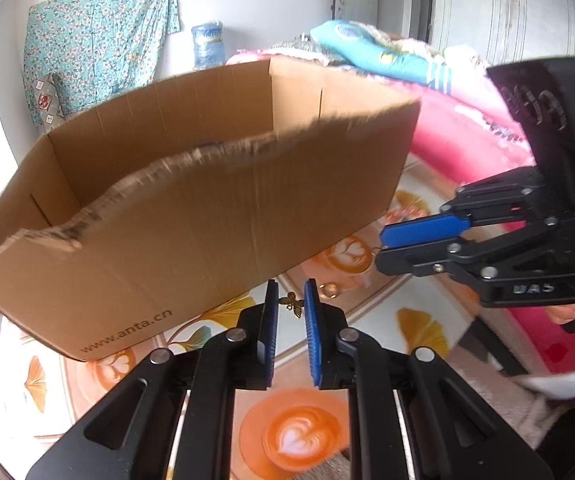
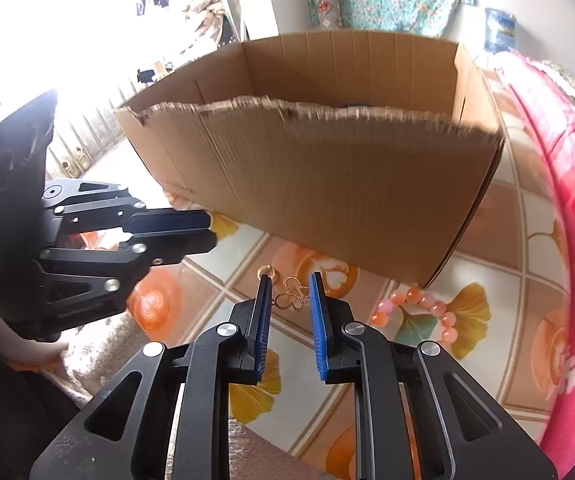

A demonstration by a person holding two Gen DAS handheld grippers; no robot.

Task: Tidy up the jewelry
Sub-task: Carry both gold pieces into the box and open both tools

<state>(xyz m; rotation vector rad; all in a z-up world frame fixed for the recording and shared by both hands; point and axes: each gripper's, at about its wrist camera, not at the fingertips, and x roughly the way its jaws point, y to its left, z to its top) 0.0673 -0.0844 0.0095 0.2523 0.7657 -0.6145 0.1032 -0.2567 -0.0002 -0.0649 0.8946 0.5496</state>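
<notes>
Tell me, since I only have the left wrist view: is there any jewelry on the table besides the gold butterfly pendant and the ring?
Observer: Yes. A pink bead bracelet lies on the table near the cardboard box's right corner.
Operator: Is it between the right jaws?
Observer: No. It lies off to the right of the right gripper. The butterfly pendant is what lies just beyond their gap.
Operator: How do the left jaws look from the side?
Observer: The left gripper has its jaws together, and I can see nothing between them.
</notes>
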